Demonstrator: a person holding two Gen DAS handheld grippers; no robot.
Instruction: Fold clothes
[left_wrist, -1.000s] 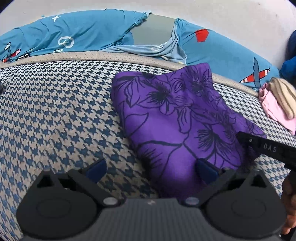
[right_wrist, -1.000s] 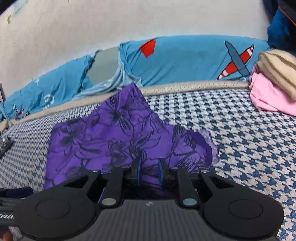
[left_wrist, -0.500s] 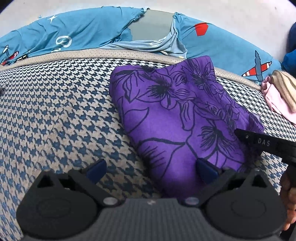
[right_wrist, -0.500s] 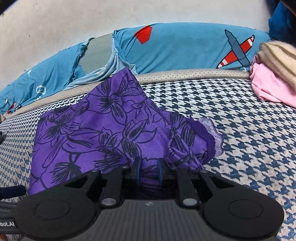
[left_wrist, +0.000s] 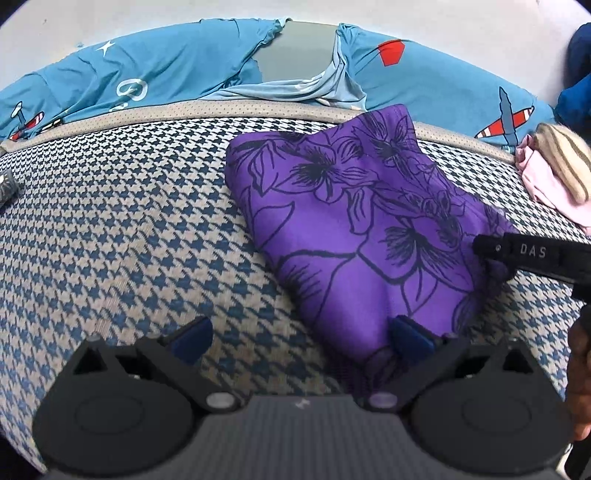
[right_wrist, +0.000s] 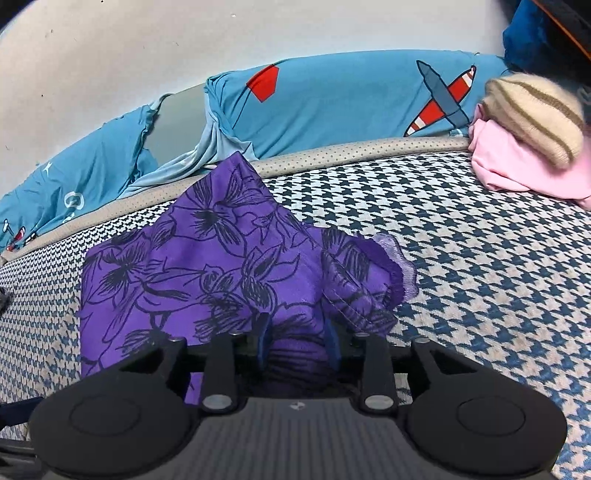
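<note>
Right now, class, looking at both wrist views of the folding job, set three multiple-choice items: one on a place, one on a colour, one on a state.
1. Where does the striped knit lie?
A. on the pink garment
B. on the purple floral garment
C. on the blue aeroplane-print bedding

2. What colour is the floral print?
A. white
B. dark
C. red

3. How does the left gripper stand?
A. shut on the pink garment
B. open wide
C. shut on nothing

Key: 1 A, the knit rests on top of the pink cloth; 2 B, dark outlines on purple; 3 B, its fingers are wide apart, pressing on nothing.
</note>
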